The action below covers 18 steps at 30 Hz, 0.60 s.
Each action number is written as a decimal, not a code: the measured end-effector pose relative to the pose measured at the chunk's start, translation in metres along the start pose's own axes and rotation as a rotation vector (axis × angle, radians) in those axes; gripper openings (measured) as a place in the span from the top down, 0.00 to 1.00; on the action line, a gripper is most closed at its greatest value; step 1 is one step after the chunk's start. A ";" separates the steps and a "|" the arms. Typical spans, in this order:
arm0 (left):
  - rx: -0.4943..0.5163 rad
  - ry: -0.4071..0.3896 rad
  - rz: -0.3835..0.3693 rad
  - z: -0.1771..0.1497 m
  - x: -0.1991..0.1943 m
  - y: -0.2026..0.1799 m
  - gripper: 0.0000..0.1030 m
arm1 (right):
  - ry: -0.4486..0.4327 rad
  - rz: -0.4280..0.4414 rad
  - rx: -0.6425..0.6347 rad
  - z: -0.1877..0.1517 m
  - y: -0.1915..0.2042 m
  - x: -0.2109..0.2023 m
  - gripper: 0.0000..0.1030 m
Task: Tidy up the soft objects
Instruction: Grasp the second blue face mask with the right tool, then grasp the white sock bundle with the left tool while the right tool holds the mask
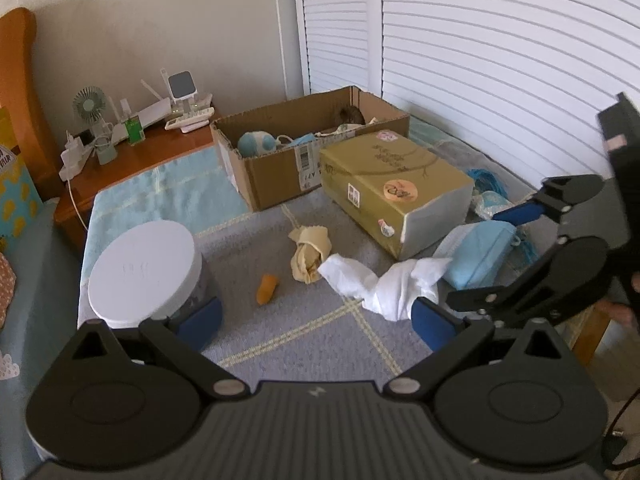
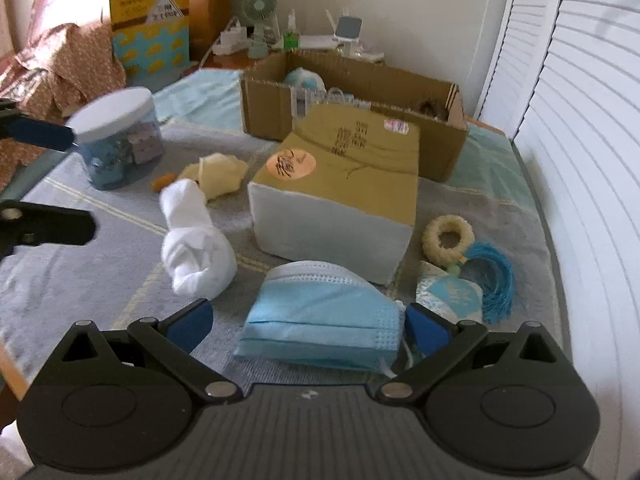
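The left gripper (image 1: 316,324) is seen with its blue pads spread wide over the grey blanket (image 1: 304,340), nothing lying between them. Just beyond its right pad, at about one o'clock, a crumpled white cloth (image 1: 384,284) lies on the blanket; a yellow cloth bundle (image 1: 308,254) is found at twelve o'clock and a small orange piece (image 1: 267,289) at eleven. A round jar with a white lid (image 1: 142,266) stands beside the left pad, at ten o'clock.

The right gripper (image 2: 306,326) is likewise held agape — a stack of blue face masks (image 2: 320,320) sits between its pads. The right pad looks just beside the stack's edge, though contact cannot be told; the left pad is clearly apart from it. In the left wrist view the same masks (image 1: 480,258) appear at two o'clock, under the other gripper's fingers.

Behind the masks, at twelve o'clock in the right wrist view, a closed gold box (image 2: 340,196) rests on the blanket, and farther back an open cardboard box (image 2: 360,92) holds a blue-and-white plush item (image 2: 306,78) among other items. At two o'clock a cream ring (image 2: 448,238), a blue tassel (image 2: 496,280) and a patterned pouch (image 2: 450,294) are grouped together — all near the shuttered doors (image 2: 580,160).
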<state>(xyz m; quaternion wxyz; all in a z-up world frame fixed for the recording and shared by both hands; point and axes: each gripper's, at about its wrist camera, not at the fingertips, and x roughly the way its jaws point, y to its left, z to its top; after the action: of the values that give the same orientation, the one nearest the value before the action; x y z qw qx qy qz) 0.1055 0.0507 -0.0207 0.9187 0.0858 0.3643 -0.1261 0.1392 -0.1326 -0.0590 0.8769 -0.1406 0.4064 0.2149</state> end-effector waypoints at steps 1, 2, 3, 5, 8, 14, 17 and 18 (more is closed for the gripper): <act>-0.001 0.003 0.000 -0.001 0.000 0.001 0.02 | 0.009 0.002 0.001 0.000 0.001 0.003 0.00; -0.002 0.006 -0.001 -0.002 0.001 0.001 0.02 | 0.014 0.014 -0.001 -0.001 0.003 0.004 0.00; -0.003 0.010 -0.004 -0.003 0.001 0.002 0.02 | 0.019 0.043 -0.004 -0.002 0.005 0.004 0.00; -0.005 0.016 -0.015 -0.003 0.003 0.002 0.02 | 0.024 0.081 -0.016 -0.005 0.010 0.003 0.00; -0.001 0.025 -0.030 -0.003 0.008 -0.001 0.02 | 0.024 0.071 -0.029 -0.008 0.012 0.006 0.00; -0.010 0.036 -0.086 -0.002 0.021 -0.009 0.02 | 0.005 0.079 -0.042 -0.012 0.011 0.005 0.00; -0.020 0.036 -0.101 -0.003 0.031 -0.011 0.03 | -0.022 0.080 -0.040 -0.016 0.011 0.003 0.00; -0.025 0.038 -0.113 -0.004 0.034 -0.012 0.03 | -0.033 0.082 -0.043 -0.018 0.011 0.003 0.00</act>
<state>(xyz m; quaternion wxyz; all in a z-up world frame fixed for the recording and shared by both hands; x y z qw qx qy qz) 0.1238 0.0343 -0.0477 0.9039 0.0562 0.3877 -0.1717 0.1239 -0.1302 -0.0731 0.8707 -0.1393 0.3925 0.2617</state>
